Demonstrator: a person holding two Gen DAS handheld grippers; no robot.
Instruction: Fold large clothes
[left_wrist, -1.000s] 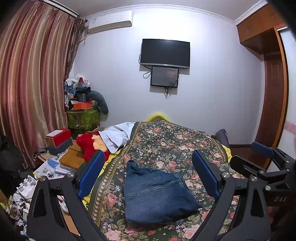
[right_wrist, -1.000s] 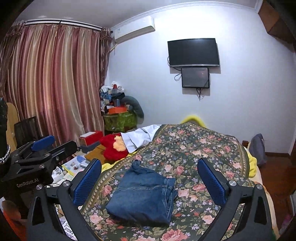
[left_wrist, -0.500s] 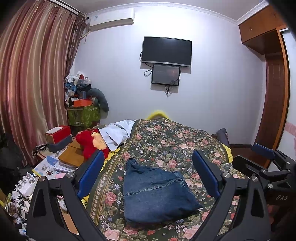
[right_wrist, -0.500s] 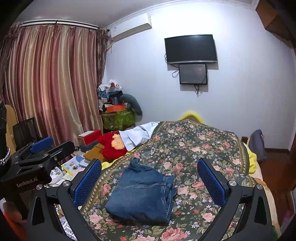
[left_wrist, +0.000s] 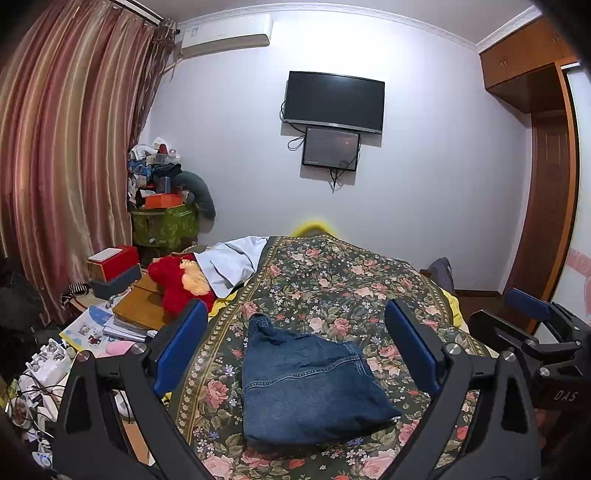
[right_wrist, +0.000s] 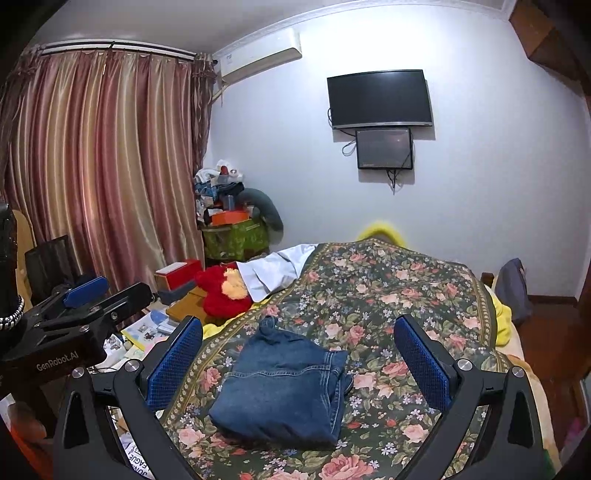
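We hold both grippers above the near end of the bed, w/ nothing between the pads. Left gripper (left_wrist: 291, 347): jaws spread wide, empty. Right gripper (right_wrist: 297, 363): jaws spread wide, empty. The denim garment (left_wrist: 306, 380) lies on the floral bedspread (left_wrist: 351, 280), near its front-left portion, already reduced to a compact rectangular bundle; one small bunched end (right_wrist: 269, 324) sticks out at the far side, and layered edges show along its right side in the right wrist view. Neither gripper touches the fabric; both sit apart from it, framing it approx. centrally. Judgement: the fold sequence on this item appears complete or at final-check stage, i.e. we are at release/inspect, not mid-fold. Next move, if any, calls for tucking the protruding end flat or squaring the stack: lower one gripper to the far end, pinch only the top layer, and avoid dragging the bundle across the bedspread. The plush toy (left_wrist: 177, 280) and the clutter left of the bed stay clear of the work area.
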